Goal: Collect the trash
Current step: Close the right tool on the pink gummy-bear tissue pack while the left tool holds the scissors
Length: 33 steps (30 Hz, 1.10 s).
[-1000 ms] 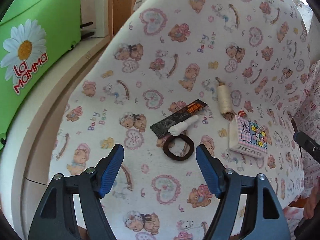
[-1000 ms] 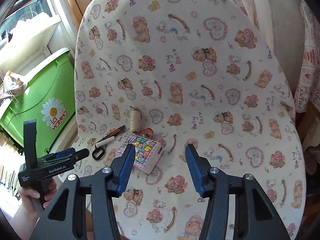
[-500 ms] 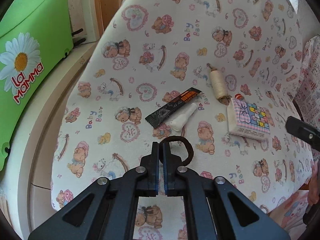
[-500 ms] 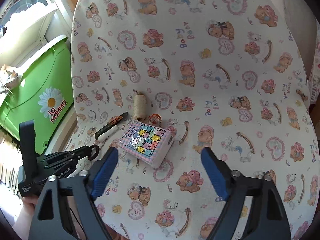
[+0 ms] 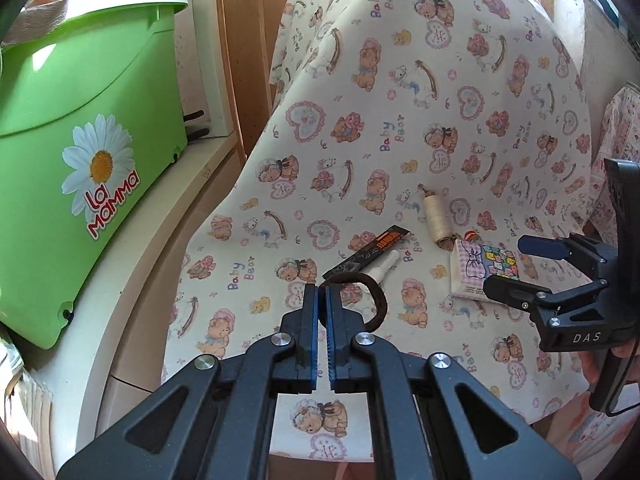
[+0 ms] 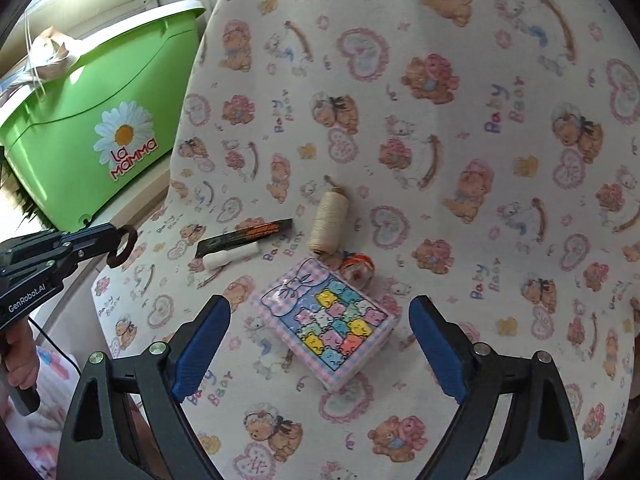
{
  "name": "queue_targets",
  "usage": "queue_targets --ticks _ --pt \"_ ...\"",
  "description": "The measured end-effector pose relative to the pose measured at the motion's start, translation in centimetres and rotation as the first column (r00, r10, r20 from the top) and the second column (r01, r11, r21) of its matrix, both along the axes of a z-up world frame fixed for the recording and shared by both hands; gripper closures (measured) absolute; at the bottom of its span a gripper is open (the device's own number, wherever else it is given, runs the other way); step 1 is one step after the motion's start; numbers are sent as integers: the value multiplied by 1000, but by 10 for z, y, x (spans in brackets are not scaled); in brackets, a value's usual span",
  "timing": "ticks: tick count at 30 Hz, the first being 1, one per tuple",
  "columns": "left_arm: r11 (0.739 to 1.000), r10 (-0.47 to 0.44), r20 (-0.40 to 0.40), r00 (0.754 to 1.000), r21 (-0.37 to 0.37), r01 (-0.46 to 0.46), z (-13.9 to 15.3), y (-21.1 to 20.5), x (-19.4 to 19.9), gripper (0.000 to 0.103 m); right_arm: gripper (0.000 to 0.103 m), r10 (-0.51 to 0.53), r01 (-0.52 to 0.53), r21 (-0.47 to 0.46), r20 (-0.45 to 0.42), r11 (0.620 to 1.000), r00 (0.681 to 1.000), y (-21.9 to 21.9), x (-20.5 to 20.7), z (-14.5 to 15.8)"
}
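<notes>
Pinching a dark brown elastic hair ring (image 5: 376,296), the left gripper (image 5: 321,300) has its blue pads pressed together on the ring's edge, and the loop curls off to the right of the fingertips. The right wrist view shows what the left cannot: the ring (image 6: 124,246) hangs clear of the cloth, out past the table's edge, with the left gripper (image 6: 114,236) and the hand (image 6: 18,356) on its grip at the frame's left margin.

The right gripper (image 6: 320,344) is spread wide, its blue pads standing either side of a small pink-and-blue packet printed with pastel bears (image 6: 330,322) without touching it. From the left wrist that gripper (image 5: 516,268) appears side-on, poised over the same packet (image 5: 480,270).

Beyond the packet lie a cream spool of thread (image 6: 328,224), a small orange-and-white round object (image 6: 358,268) that I cannot identify for certain, a black wrapper with orange print (image 6: 244,236) and a short white tube (image 6: 230,256) just beside it. All rest on a round table under a teddy-bear patterned cloth (image 6: 460,160).

Left of the table sits a bright green plastic bin with a daisy label (image 5: 76,128); only the right wrist view looks in over its rim, showing crumpled paper (image 6: 48,56).
</notes>
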<state>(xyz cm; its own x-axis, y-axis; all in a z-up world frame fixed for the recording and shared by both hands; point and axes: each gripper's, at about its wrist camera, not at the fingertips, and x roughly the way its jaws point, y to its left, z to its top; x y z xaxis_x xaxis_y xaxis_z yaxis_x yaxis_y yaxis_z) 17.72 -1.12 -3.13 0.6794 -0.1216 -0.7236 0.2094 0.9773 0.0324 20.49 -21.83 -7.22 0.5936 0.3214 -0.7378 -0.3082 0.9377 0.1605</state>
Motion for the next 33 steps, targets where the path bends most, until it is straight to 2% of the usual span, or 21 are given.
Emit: queue_targets --ticks 2,5,7,10,12,14,15,17,21,23,26,27,29,31,33 --pt "1000 -6 -2 1000 8 6 -2 -1 0 100 13 19 -18 27 -38 999 999 2 -1 -3" --pt "1000 -9 -25 1000 -25 8 -2 -1 0 100 19 73 -69 59 -72 996 995 7 -8 -1" --pt "1000 -17 -20 1000 -27 16 2 -3 -4 100 35 114 -107 78 -81 991 990 11 -16 4" --pt "1000 -28 19 999 -6 28 11 -7 -12 100 46 120 -118 45 -48 992 992 16 -27 10" --pt "999 -30 25 999 -20 31 15 -7 -14 100 46 37 -35 -37 34 999 999 13 -29 16" --pt "999 -32 20 999 -41 33 17 -6 -14 100 35 -56 69 -122 106 990 993 8 -23 16" --pt "999 -30 17 999 -45 31 16 -6 -13 100 23 -76 91 -135 110 987 991 5 -17 14" --pt "999 -26 8 1000 -47 26 13 -5 -12 100 21 -97 100 -92 36 991 995 -6 -4 4" --pt "999 -10 7 1000 -37 10 9 0 -12 100 21 -90 108 148 -126 983 988 -24 8 -11" --pt "999 -1 8 1000 -47 1 11 3 -12 100 22 -24 52 195 -141 979 990 -19 5 -11" --pt "998 7 7 1000 -69 -6 14 8 -12 99 22 159 -120 214 -175 969 972 11 -7 -13" --pt "997 7 8 1000 -75 -6 15 9 -12 99 24 204 -169 200 -171 965 964 22 -13 -13" --pt "997 9 12 1000 -80 -8 16 10 -13 99 26 174 -171 40 -98 985 980 41 -24 -9" --pt "997 11 17 1000 -82 -10 18 9 -13 99 26 83 -83 -91 5 992 997 51 -31 -6" --pt "996 11 18 1000 -85 -9 18 9 -12 99 26 -8 15 -125 58 992 998 53 -33 -7"
